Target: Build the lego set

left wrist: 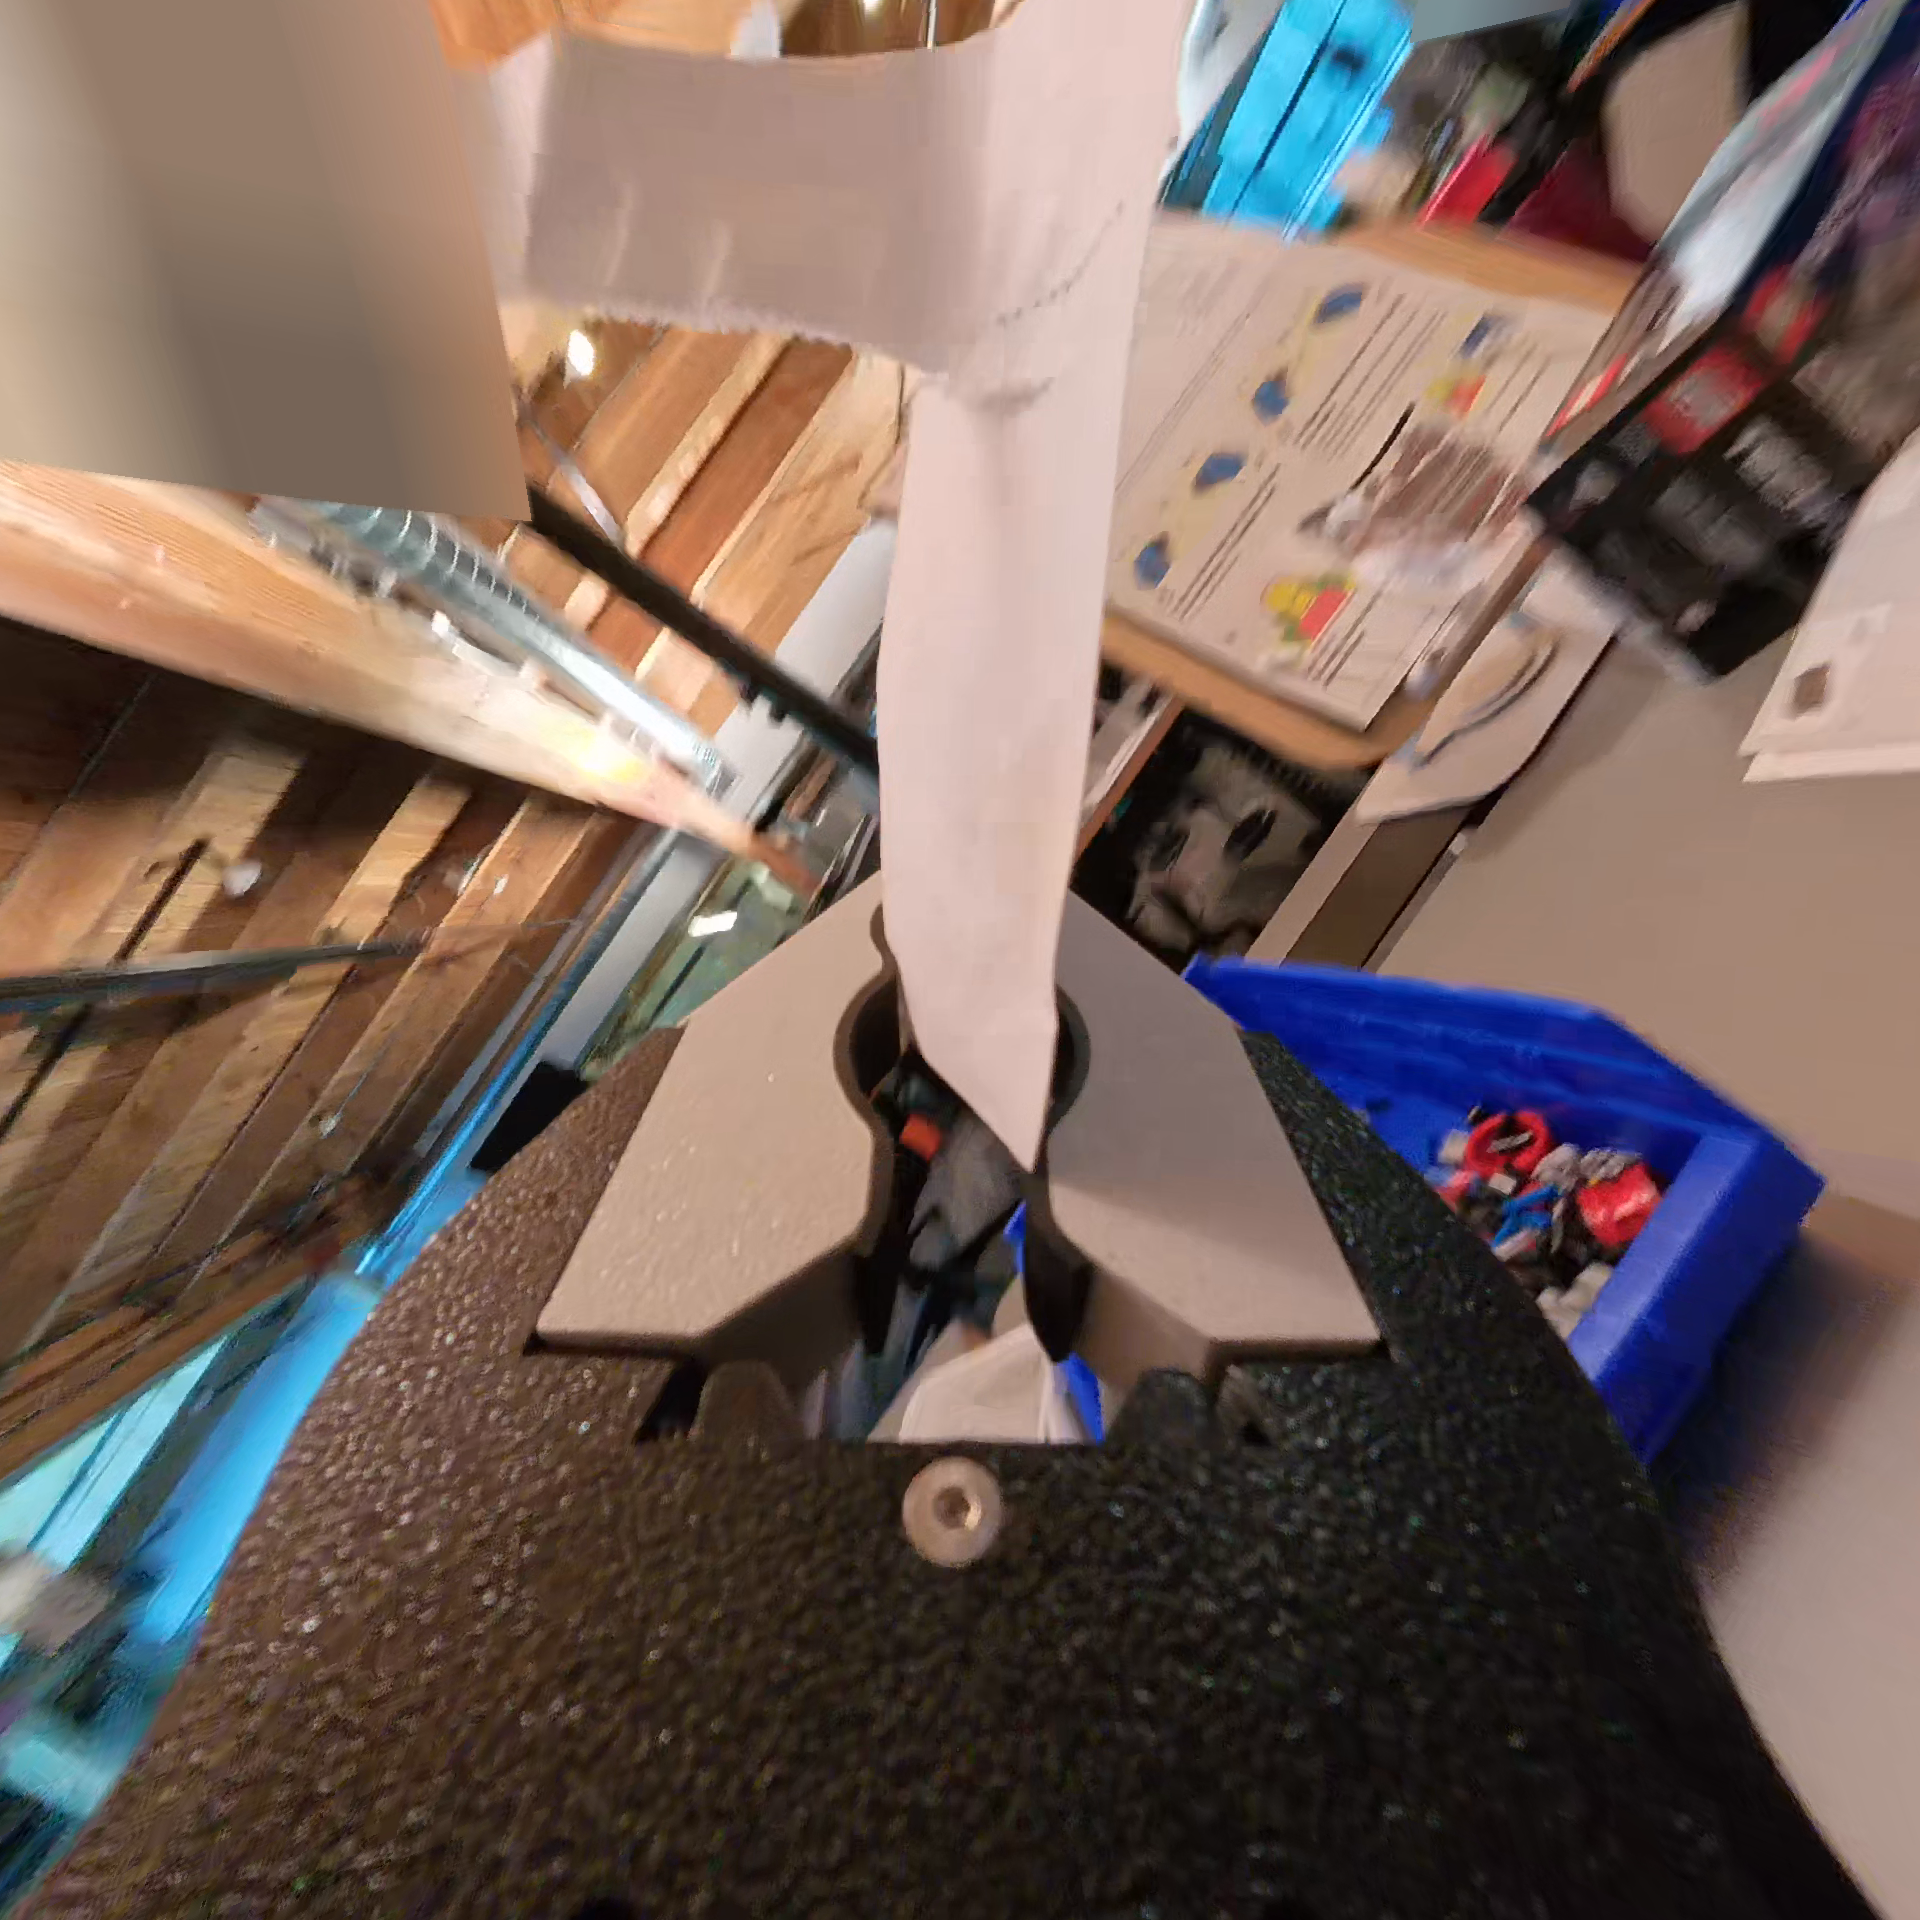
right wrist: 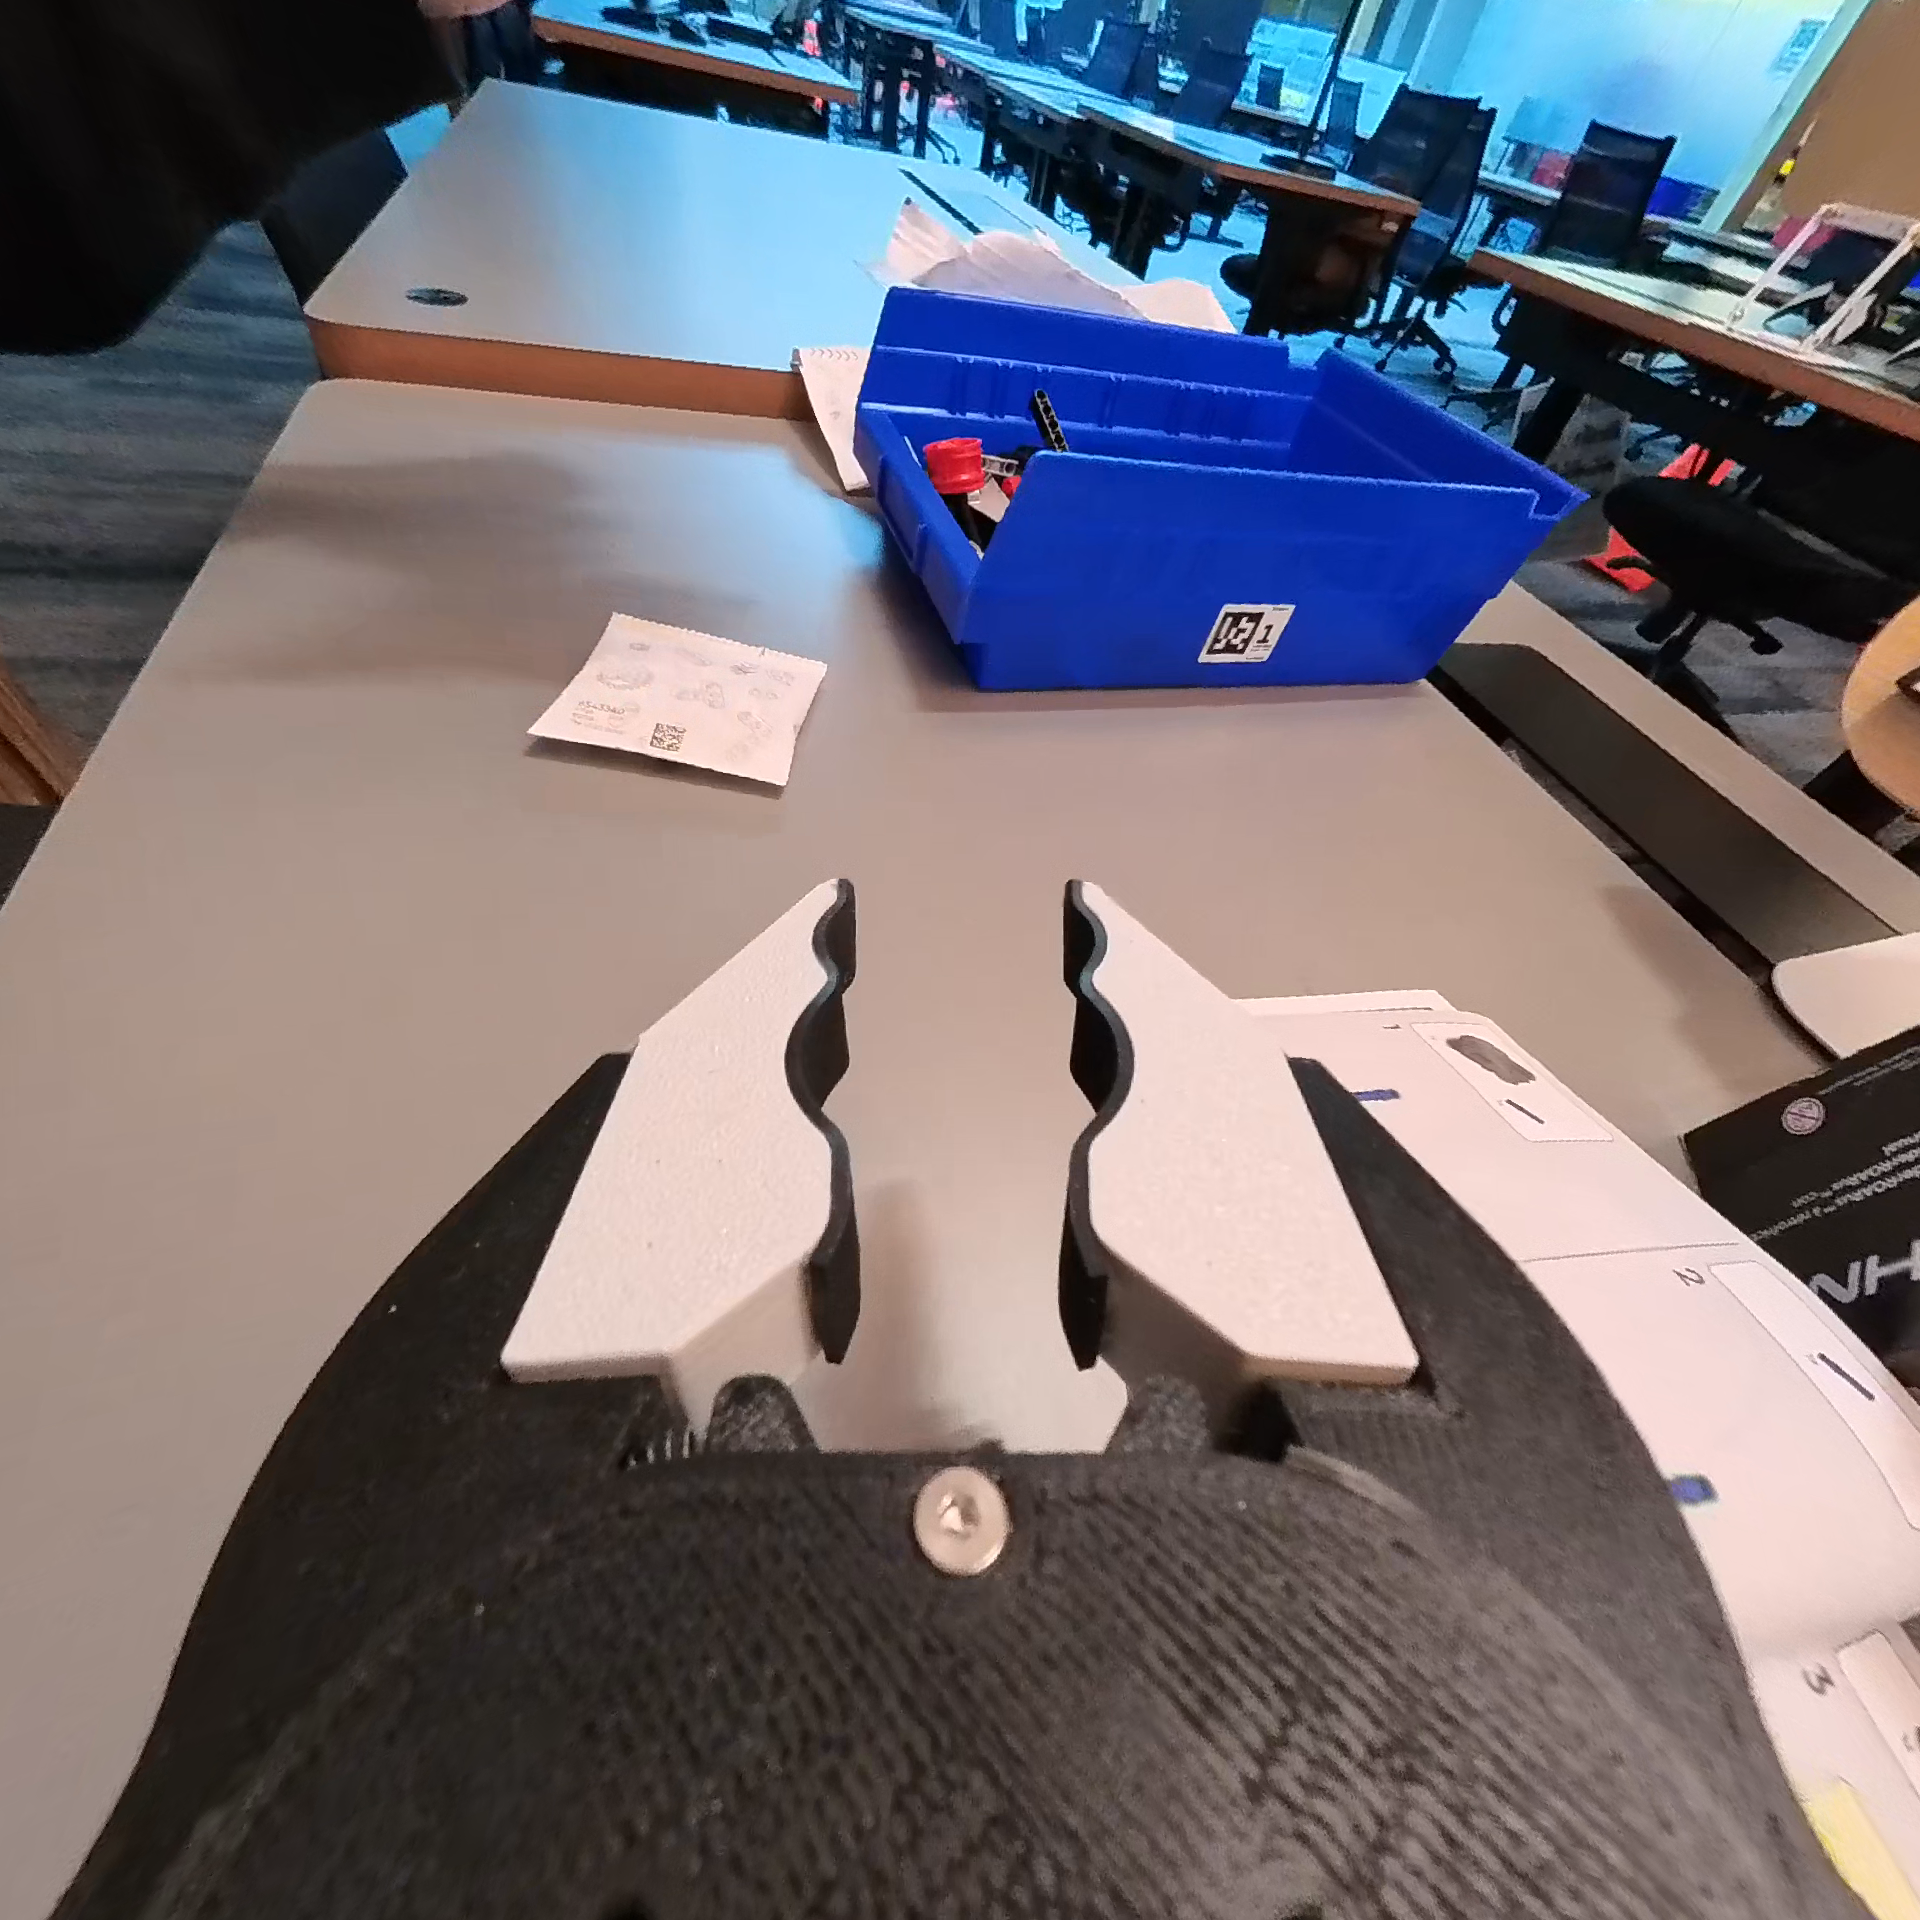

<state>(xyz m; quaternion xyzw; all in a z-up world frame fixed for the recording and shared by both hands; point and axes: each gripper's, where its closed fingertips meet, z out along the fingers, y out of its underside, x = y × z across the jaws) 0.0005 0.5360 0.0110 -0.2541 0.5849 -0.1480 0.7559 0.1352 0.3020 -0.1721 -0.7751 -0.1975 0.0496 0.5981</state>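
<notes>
Overhead, left claw clenched on white paper bag, right claw released.

Left wrist view heavily motion-blurred, tilted; right wrist view sharp, evenly lit, bluish background, fisheye edge bending.

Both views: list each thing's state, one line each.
Left gripper: shut on paper bag.
Paper bag: torn open, held up above the bin.
Right gripper: open, empty.
Bin: on table, open-topped, holds lego pieces.
Packet: flat on table.
</notes>
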